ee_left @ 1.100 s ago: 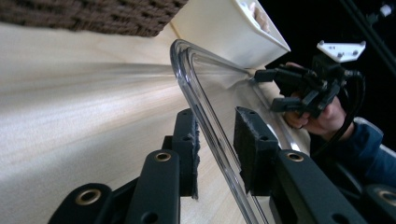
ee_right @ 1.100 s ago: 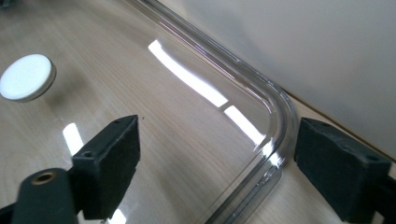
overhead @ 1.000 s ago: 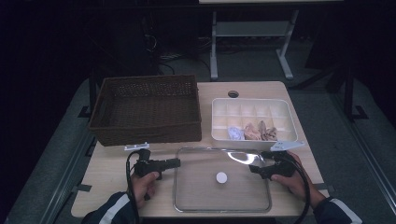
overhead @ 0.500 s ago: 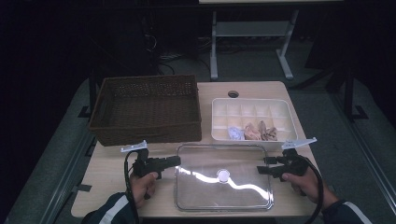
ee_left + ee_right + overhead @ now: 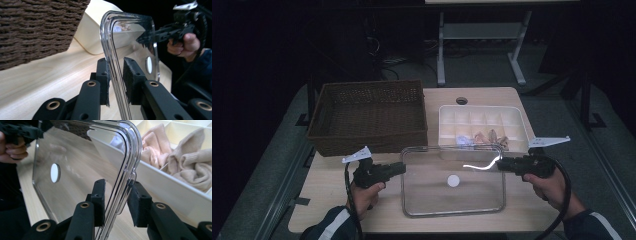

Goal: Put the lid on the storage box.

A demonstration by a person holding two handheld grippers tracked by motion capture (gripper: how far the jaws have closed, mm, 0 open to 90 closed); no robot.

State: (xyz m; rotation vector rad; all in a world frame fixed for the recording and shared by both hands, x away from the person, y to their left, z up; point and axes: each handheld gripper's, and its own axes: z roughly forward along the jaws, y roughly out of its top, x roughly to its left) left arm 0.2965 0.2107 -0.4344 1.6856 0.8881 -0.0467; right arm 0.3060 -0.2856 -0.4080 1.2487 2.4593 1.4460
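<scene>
A clear plastic lid (image 5: pixel 432 195) with a white round disc (image 5: pixel 453 180) at its middle hangs level just above the table's front. My left gripper (image 5: pixel 403 168) is shut on the lid's left rim, and the left gripper view has that rim (image 5: pixel 113 62) upright between the pads (image 5: pixel 103 75). My right gripper (image 5: pixel 499 163) holds the right rim. Its jaws have just been closing, and in the right gripper view the curved rim (image 5: pixel 130 155) sits between them, pressed by the right pad (image 5: pixel 136 195).
A dark wicker basket (image 5: pixel 367 117) stands at the back left. A white compartment box (image 5: pixel 447 120) at the back right holds rolled beige and pink cloths (image 5: pixel 190 167), close behind the lid. Bare wooden table (image 5: pixel 337 205) lies in front.
The right gripper has shifted out to the lid's right rim and closed on it. Both hands and the lid have risen a little off the table.
</scene>
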